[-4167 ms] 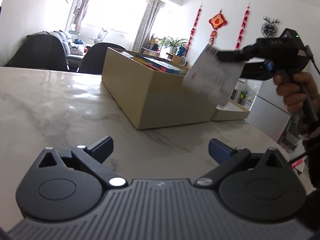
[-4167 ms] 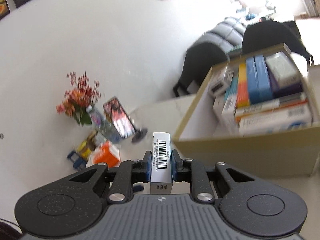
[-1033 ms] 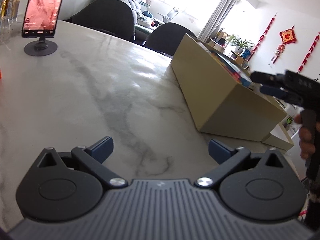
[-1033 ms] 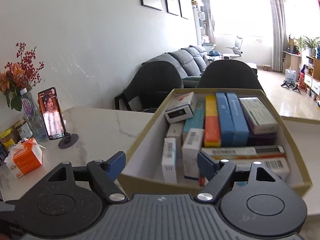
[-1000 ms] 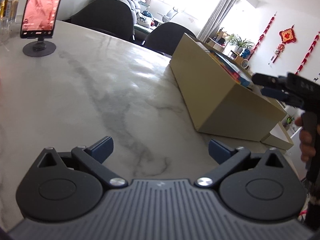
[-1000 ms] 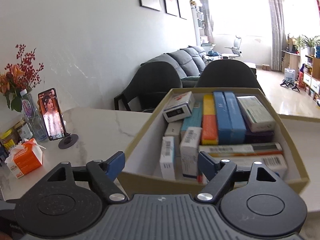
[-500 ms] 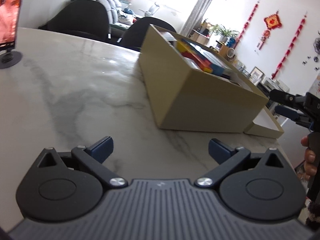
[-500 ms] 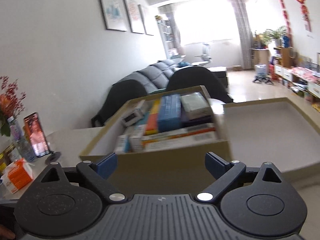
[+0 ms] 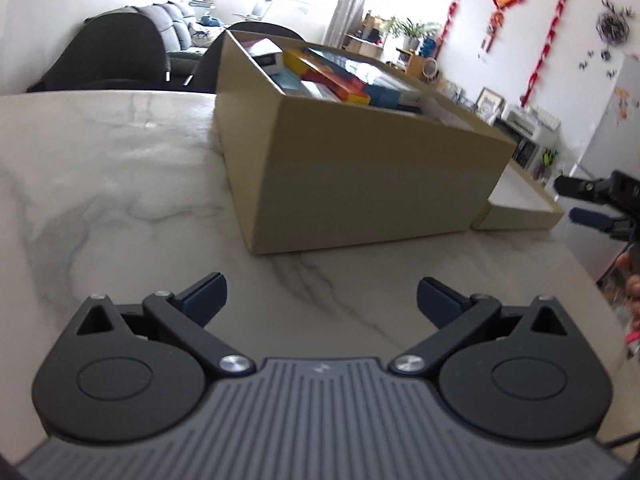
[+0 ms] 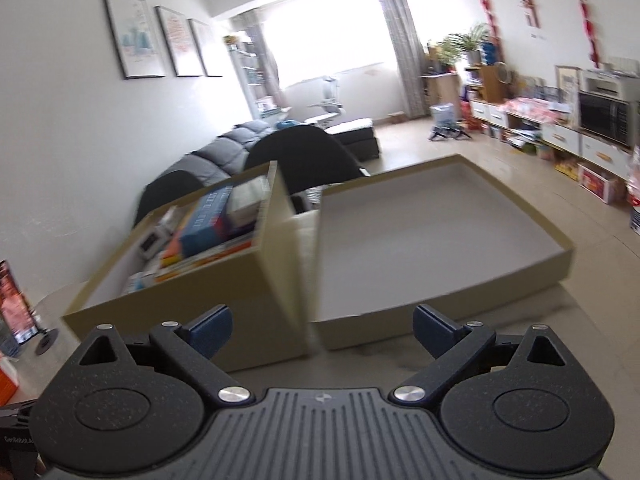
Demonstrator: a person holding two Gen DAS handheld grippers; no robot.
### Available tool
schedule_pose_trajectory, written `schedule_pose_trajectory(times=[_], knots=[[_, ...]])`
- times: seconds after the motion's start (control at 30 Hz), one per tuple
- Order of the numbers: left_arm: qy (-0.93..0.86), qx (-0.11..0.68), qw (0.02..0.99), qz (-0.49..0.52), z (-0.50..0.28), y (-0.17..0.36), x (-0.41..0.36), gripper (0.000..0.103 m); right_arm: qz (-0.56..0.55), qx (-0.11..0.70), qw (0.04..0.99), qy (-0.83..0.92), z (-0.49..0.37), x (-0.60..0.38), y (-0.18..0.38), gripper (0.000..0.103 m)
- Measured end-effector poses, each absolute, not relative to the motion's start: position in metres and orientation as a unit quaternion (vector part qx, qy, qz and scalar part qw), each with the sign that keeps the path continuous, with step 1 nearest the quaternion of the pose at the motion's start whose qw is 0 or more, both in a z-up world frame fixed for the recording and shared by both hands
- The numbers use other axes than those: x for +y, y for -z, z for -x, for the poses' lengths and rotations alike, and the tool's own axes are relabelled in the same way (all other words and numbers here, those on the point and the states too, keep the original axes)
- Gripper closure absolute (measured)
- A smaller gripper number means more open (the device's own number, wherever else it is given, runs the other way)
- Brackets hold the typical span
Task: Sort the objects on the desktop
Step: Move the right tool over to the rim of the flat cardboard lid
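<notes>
A tan cardboard box [image 9: 372, 184] stands on the marble table [image 9: 100, 184], filled with several coloured packets [image 9: 328, 76]. Its shallow lid [image 10: 440, 300] lies upturned and hollow just right of the box [image 10: 208, 320]. My left gripper [image 9: 320, 296] is open over bare table, short of the box's near corner, with nothing between its fingers. My right gripper [image 10: 322, 324] hovers low before the gap between box and lid; its jaws are opening and nothing is between them. In the left wrist view the right gripper [image 9: 588, 204] shows at the far right, beyond the lid [image 9: 520, 216].
A phone on a stand [image 10: 16, 312] and an orange carton [image 10: 6, 380] sit at the table's far left. Dark chairs [image 9: 108, 52] stand behind the table. The table's rounded edge [image 9: 580, 272] falls away just right of the lid.
Both views have swung to the right. My right gripper has left the spot over the box and come low in front of the lid, its jaws wider. The phone has left the left view.
</notes>
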State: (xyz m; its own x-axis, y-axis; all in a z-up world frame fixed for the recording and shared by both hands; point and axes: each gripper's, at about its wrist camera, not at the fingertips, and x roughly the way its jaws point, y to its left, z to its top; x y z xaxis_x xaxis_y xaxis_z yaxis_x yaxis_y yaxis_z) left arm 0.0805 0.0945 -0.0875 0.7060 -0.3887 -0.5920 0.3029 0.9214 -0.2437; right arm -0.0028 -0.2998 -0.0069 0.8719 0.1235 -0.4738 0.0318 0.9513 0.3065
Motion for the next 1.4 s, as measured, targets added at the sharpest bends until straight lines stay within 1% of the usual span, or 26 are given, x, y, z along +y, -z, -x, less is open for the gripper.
schedule_pose_trajectory(times=[0.13, 0.6, 1.07, 1.4], knots=[[0.188, 0.348, 0.918, 0.041, -0.09, 0.097, 0.086, 0.0, -0.167, 0.26, 0.951, 0.0, 0.0, -0.316, 0.015, 0.005], [0.185, 0.332, 0.924, -0.047, -0.087, 0.106, 0.073, 0.0, -0.204, 0.285, 0.935, 0.043, -0.021, -0.355, 0.046, 0.005], [0.175, 0.333, 0.925, -0.054, -0.094, 0.108, 0.073, 0.0, -0.252, 0.305, 0.917, 0.049, -0.033, -0.395, 0.07, 0.006], [0.171, 0.334, 0.926, -0.054, -0.095, 0.108, 0.074, 0.0, -0.286, 0.298, 0.909, 0.047, -0.038, -0.43, 0.061, 0.006]])
